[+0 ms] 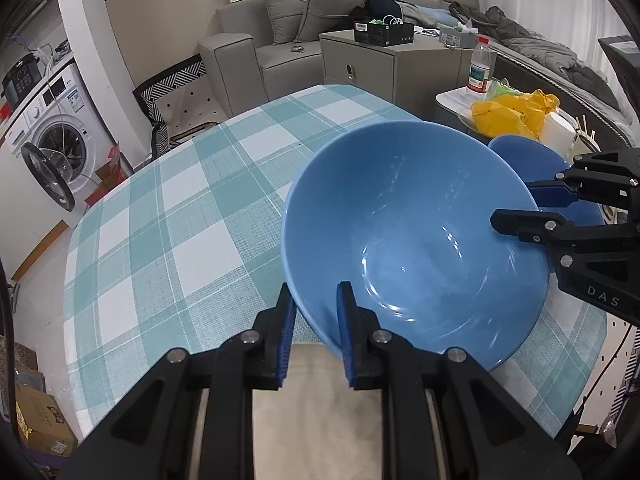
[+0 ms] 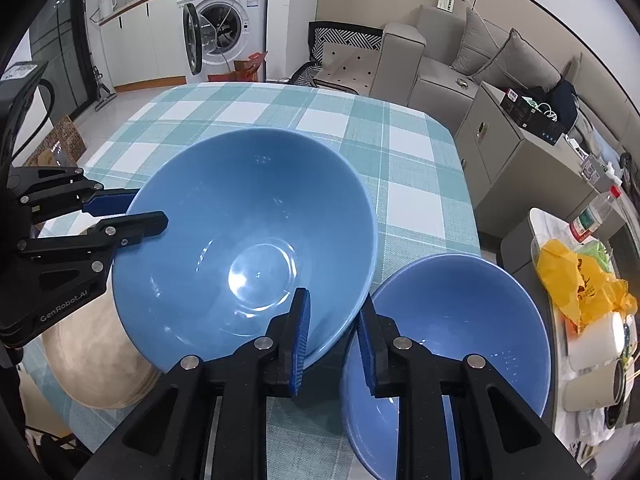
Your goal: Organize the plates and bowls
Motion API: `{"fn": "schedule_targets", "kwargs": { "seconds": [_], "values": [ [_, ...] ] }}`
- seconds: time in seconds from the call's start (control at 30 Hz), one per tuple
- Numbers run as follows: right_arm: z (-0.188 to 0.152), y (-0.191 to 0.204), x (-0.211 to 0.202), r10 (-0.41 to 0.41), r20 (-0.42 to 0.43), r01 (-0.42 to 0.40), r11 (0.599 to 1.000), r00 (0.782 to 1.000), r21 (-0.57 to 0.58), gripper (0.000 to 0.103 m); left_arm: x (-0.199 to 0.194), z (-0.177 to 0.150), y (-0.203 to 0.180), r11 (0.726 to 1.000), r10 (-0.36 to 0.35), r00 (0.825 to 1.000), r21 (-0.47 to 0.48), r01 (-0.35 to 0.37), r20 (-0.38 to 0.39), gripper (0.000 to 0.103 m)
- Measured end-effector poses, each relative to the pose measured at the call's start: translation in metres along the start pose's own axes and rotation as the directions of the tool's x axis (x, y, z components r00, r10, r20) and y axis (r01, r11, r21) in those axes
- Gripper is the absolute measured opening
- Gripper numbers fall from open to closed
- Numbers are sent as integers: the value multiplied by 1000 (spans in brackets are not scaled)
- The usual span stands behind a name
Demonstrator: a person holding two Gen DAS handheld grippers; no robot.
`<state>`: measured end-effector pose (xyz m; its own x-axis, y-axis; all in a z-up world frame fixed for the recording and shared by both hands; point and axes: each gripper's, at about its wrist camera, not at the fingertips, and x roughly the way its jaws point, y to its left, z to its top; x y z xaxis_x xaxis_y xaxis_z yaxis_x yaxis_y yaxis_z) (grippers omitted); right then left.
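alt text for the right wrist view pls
Two hand-held grippers hold a large blue bowl by opposite rims, the right hand-held gripper near, the left hand-held gripper far, over a teal checked tablecloth. A smaller blue bowl sits alongside.

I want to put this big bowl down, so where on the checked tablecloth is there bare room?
The far half of the teal checked tablecloth, toward the washing machine and grey sofa, is bare. The near edge is crowded: large blue bowl held by both grippers, smaller blue bowl to its right, beige plate beneath on the left.
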<state>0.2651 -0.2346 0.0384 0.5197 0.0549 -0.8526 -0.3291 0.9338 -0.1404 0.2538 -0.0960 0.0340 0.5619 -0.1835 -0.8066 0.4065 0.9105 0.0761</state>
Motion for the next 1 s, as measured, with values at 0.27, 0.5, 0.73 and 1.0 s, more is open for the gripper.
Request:
{"fn": "schedule_targets", "kwargs": {
  "seconds": [0.27,0.5,0.73,1.0],
  "values": [
    [1,2,2,-13,-4,13,1000,1000,-26,25,-1,-1,2,1000,-18,1000,-3,18,0,21],
    [1,-3,2,-26,6,26,999,1000,-24,26,-8,-1,7,999,-36,999,-16,37,25,25],
    [3,-7,-5,31,36,-31,1000,999,-1,43,-11,1,17,998,-25,999,-53,28,39,43],
    [5,-4,-14,84,79,-84,996,993,-5,78,-19,6,19,999,-7,998,-53,10,59,51]
  ]
}}
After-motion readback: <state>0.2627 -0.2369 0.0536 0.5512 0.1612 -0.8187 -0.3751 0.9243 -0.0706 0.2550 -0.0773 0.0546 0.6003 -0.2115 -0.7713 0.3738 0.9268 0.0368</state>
